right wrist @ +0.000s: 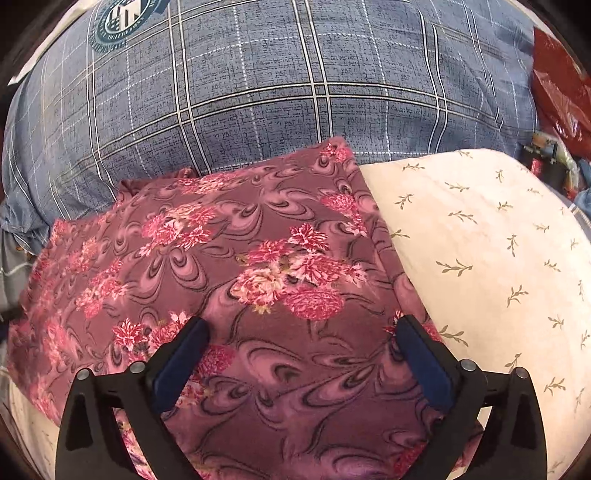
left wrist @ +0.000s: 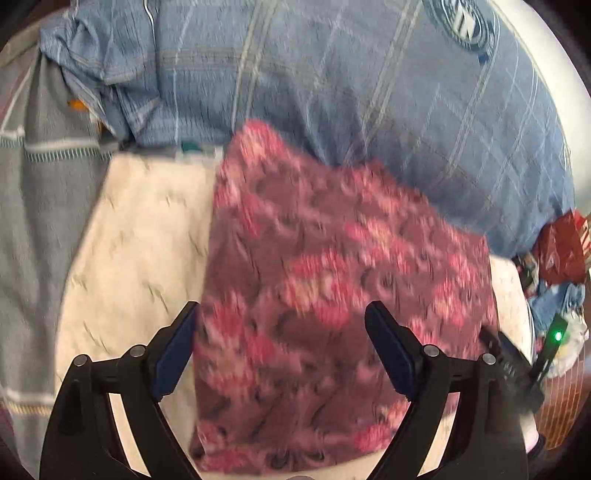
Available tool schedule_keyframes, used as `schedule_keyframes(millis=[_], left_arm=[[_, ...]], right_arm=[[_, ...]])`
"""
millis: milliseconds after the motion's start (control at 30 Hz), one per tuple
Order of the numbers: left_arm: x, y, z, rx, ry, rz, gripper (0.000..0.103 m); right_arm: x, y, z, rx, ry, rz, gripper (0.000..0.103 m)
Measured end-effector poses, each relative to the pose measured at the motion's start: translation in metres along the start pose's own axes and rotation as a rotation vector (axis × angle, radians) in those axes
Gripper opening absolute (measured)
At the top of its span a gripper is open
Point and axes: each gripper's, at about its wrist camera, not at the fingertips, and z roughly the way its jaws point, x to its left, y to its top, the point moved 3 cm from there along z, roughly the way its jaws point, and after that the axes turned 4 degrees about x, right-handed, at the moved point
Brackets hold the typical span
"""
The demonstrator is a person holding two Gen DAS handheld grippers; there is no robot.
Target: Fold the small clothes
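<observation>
Lying folded, floral cloth (right wrist: 258, 277) on cream pillow (right wrist: 480, 240), both tongs (left wrist: 282, 321) (right wrist: 301, 336) spread

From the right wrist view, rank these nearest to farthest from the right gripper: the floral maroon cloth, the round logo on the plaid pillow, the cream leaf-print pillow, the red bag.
1. Floral maroon cloth: directly under and ahead of the open right gripper.
2. Cream leaf-print pillow: right of the cloth.
3. Red bag: far upper right.
4. Round logo: far upper left on the plaid pillow. Items 3 and 4 are close to call.
</observation>
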Motion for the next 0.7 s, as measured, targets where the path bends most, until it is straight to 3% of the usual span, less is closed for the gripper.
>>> schedule_keyframes(millis=[100,200,267,400,500,700], left_arm=[[0.008,0.011,0.006,-0.047,-0.035,-0.018,0.089],[0.021,0.022,0.015,0.035,-0.076,-0.135,0.088],[0.021,0.024,0.017,0.059,-0.107,-0.158,0.088],[0.021,0.026,0.01,0.096,-0.021,-0.102,0.088],[0.029,0.023,-0.007,0.036,0.07,-0.035,0.088],[0.076,0.025,-0.008,0.071,0.067,-0.145,0.088]], right_arm=[[0.004,-0.001,0.002,0.006,-0.015,-0.007,0.103],[0.002,0.0,0.004,0.01,0.001,0.002,0.103],[0.003,0.0,0.004,0.01,-0.007,-0.004,0.103],[0.013,0.003,-0.005,0.013,-0.091,-0.008,0.099],[0.033,0.0,-0.021,-0.043,-0.122,-0.045,0.092],[0.127,-0.032,-0.061,-0.107,0.061,-0.262,0.092]])
